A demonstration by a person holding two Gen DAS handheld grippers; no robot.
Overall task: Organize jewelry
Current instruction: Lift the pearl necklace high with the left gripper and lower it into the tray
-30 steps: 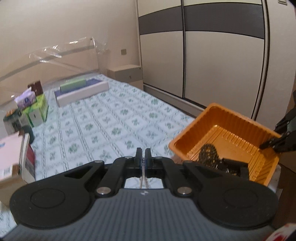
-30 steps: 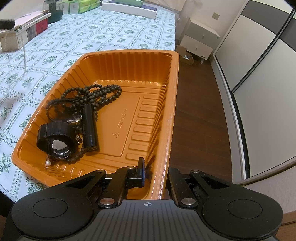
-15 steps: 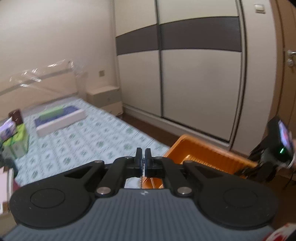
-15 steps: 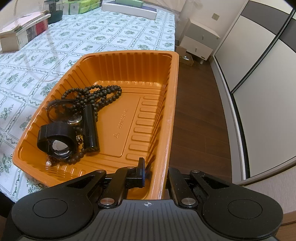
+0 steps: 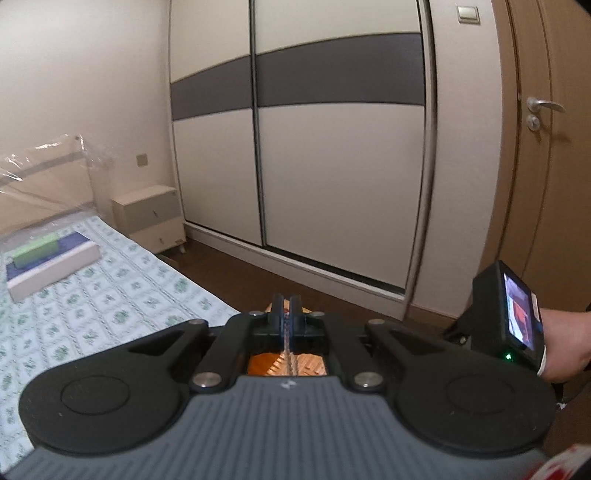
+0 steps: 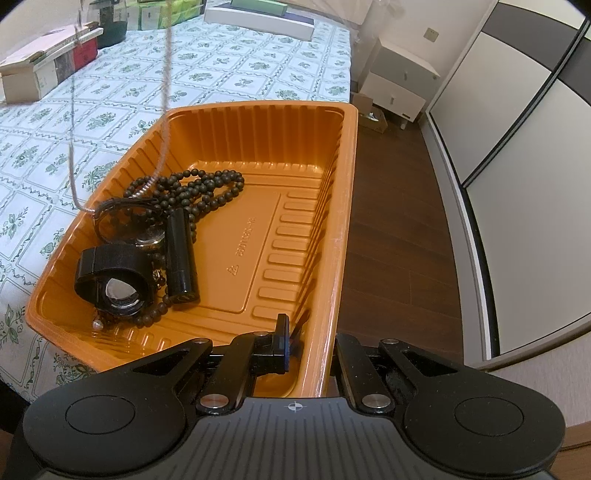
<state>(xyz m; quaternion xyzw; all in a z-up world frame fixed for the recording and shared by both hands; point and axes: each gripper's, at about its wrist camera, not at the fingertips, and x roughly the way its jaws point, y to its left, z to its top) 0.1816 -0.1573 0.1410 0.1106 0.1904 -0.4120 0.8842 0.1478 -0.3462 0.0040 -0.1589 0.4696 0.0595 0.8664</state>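
An orange plastic tray (image 6: 258,147) rests on the bed corner. My right gripper (image 6: 314,347) is shut on the tray's near right wall; one fingertip (image 6: 282,332) is inside, the other is hidden outside. In the tray lie a black bead necklace (image 6: 207,188), a black-strapped watch (image 6: 114,284), a black tube (image 6: 179,254) and a small pearl (image 6: 97,325). My left gripper (image 5: 287,306) is shut on a thin silver chain (image 5: 287,347) above the tray (image 5: 266,363). In the right wrist view the chain (image 6: 166,92) hangs from above, its low end touching the beads.
The bed's floral sheet (image 6: 240,66) holds a white box (image 6: 258,18) and stacked boxes (image 6: 48,62) at the far left. A nightstand (image 6: 399,81), sliding wardrobe (image 5: 332,166), door (image 5: 546,147) and dark wood floor (image 6: 399,240) lie to the right. A hand (image 5: 561,343) holds the right gripper.
My left gripper rose and swung right, from facing the bed to facing the wardrobe above the tray. The chain now hangs down into the tray. My right gripper and the tray stayed still.
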